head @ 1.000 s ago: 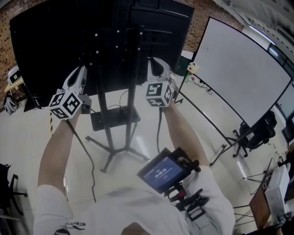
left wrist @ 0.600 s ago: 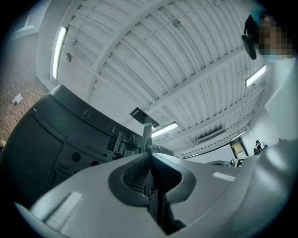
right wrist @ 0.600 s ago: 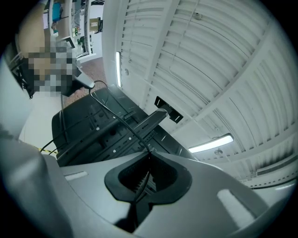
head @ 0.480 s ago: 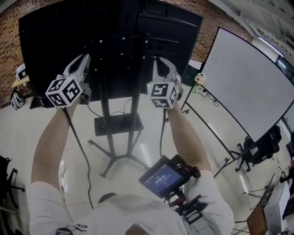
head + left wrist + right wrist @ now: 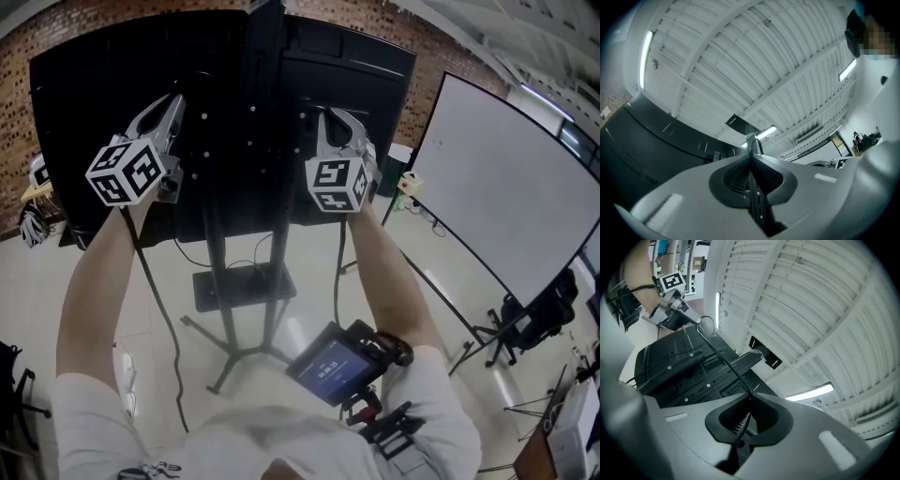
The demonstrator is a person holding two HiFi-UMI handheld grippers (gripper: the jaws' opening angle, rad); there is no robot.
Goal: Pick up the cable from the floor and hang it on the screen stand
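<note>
In the head view both grippers are raised against the back of the black screen (image 5: 103, 94), one on each side of the screen stand's post (image 5: 272, 234). My left gripper (image 5: 174, 101) is shut on the thin black cable (image 5: 155, 291), which drops from it to the floor. My right gripper (image 5: 328, 117) is shut on the same cable, and a second strand hangs below that hand. The right gripper view shows the cable (image 5: 724, 359) stretching from my right gripper (image 5: 751, 394) across the screen's back to the left gripper (image 5: 677, 303), with a small loop near it. In the left gripper view the jaws of my left gripper (image 5: 751, 152) are pressed together.
The stand's black base plate (image 5: 244, 281) and splayed legs (image 5: 234, 352) rest on the pale floor below. A large whiteboard (image 5: 506, 178) on a tripod stands at the right. A device with a small screen (image 5: 337, 361) hangs at the person's chest. Brick wall behind.
Both grippers have risen with the cable, from beside the stand's post up to the back of the screen. The strands below them hang longer.
</note>
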